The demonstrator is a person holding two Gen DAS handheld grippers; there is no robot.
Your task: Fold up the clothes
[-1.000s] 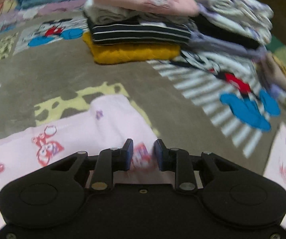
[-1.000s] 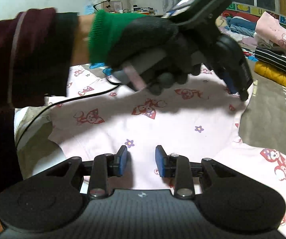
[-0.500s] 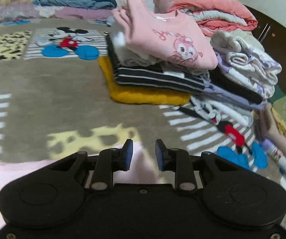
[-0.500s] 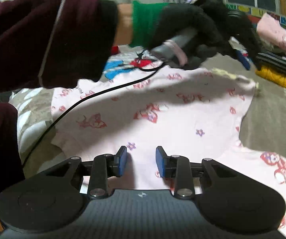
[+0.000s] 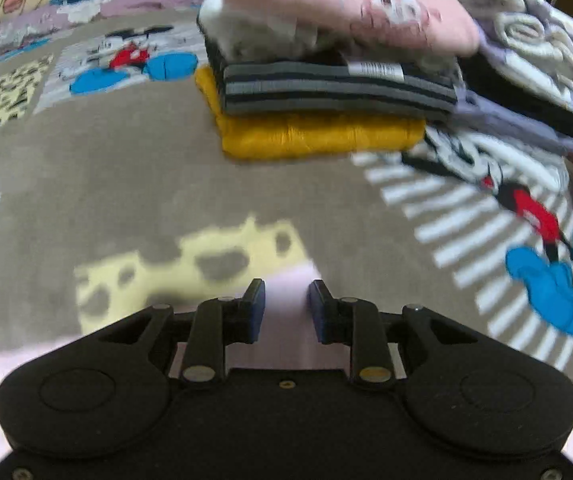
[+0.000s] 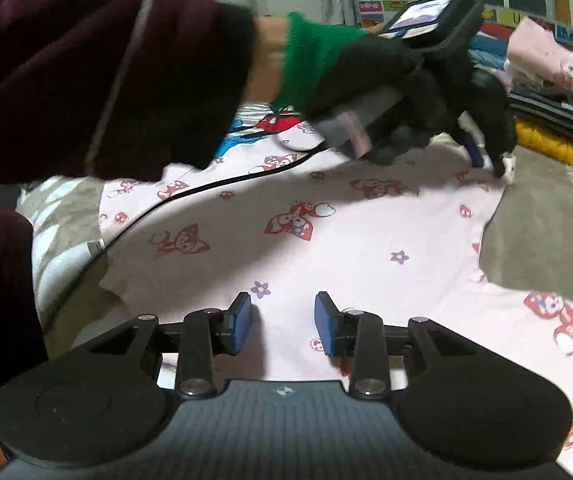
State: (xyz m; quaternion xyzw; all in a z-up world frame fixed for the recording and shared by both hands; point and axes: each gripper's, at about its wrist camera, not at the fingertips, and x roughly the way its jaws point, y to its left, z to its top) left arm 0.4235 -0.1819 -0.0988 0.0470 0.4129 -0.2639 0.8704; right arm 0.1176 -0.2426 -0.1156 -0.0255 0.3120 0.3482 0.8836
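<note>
Two claws reach for the pink shirt (image 6: 366, 248) to fold it.
Left claw (image 5: 285, 306) is part open over a far corner; right claw (image 6: 282, 322), part open, hovers above the near edge. Next, both should pinch the cloth.

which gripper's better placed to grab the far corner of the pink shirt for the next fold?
Left. In the right wrist view the left gripper is down at the far corner of the pink shirt, fingers open around that edge. The right gripper hangs open over the near middle, away from any corner.
</note>
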